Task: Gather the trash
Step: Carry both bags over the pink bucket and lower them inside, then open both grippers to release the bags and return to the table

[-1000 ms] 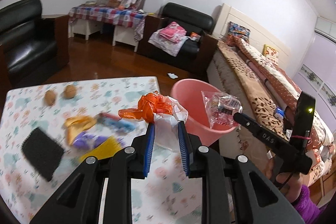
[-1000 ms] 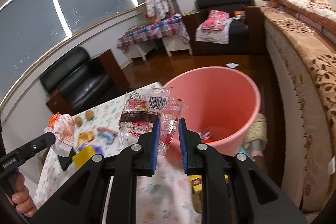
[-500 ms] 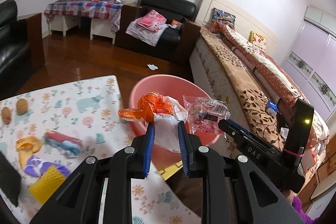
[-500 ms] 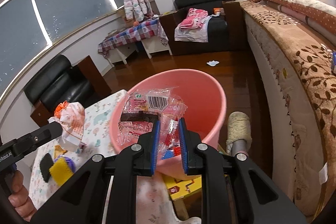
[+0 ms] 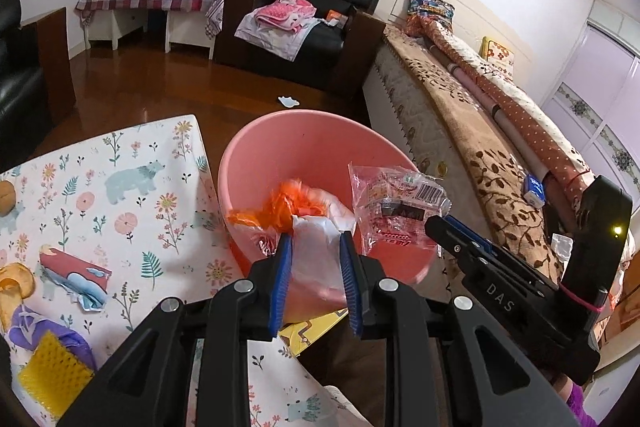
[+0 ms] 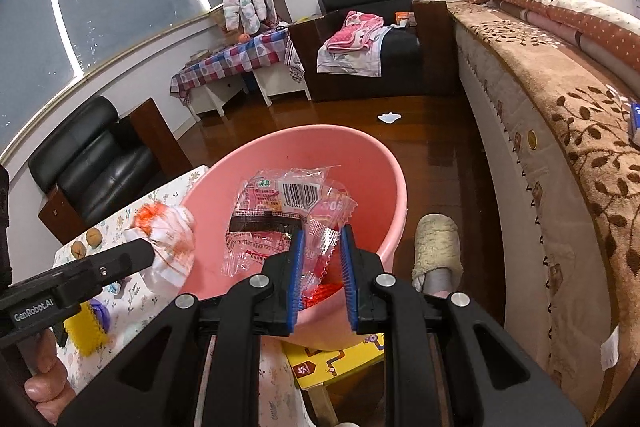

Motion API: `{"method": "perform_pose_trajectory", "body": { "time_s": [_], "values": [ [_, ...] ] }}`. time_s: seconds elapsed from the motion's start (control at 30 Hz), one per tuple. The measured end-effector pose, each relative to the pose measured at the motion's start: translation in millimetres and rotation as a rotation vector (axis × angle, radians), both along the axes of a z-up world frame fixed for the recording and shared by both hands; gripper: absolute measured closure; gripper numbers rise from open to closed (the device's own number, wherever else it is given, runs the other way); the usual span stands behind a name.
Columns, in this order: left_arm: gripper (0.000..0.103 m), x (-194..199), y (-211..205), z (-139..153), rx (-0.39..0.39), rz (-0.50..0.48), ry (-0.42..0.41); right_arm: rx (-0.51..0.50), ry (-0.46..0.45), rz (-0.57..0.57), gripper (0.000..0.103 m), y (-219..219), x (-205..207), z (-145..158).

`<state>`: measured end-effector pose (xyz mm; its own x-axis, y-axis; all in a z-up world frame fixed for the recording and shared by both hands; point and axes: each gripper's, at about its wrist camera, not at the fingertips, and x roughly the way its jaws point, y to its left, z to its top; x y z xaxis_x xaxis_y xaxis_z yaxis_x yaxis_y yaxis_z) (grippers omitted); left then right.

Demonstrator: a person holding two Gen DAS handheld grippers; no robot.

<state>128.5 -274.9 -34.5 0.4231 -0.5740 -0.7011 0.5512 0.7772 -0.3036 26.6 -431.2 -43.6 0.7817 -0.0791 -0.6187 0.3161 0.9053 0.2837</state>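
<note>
Left wrist: left gripper (image 5: pixel 316 247) fingers clamped on orange-white plastic bag (image 5: pixel 304 215) over pink bin (image 5: pixel 256 155), counter (image 5: pixel 120 195) left of bin. Right wrist: right gripper (image 6: pixel 322 241) fingers pinched narrow on clear snack wrapper (image 6: pixel 280 215), held above bin's opening; slipper (image 6: pixel 436 247) right of bin.

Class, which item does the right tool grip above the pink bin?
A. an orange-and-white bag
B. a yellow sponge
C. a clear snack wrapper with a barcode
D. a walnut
C: the right tool pinches the clear snack wrapper over the pink bin.
</note>
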Motion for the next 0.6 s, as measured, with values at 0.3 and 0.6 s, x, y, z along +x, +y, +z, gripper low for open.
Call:
{"method": "perform_pose_trajectory", "body": {
  "time_s": [0.3, 0.6],
  "values": [
    [0.06, 1.9, 3.4, 1.8, -0.024, 0.003, 0.002, 0.026, 0.014, 0.007, 0.08, -1.1, 6.9, -3.7],
    [0.056, -11.8, 19.9, 17.6, -0.047, 0.001, -0.036, 0.041, 0.003, 0.02, 0.069, 3.4, 6.9, 1.4]
  ]
}}
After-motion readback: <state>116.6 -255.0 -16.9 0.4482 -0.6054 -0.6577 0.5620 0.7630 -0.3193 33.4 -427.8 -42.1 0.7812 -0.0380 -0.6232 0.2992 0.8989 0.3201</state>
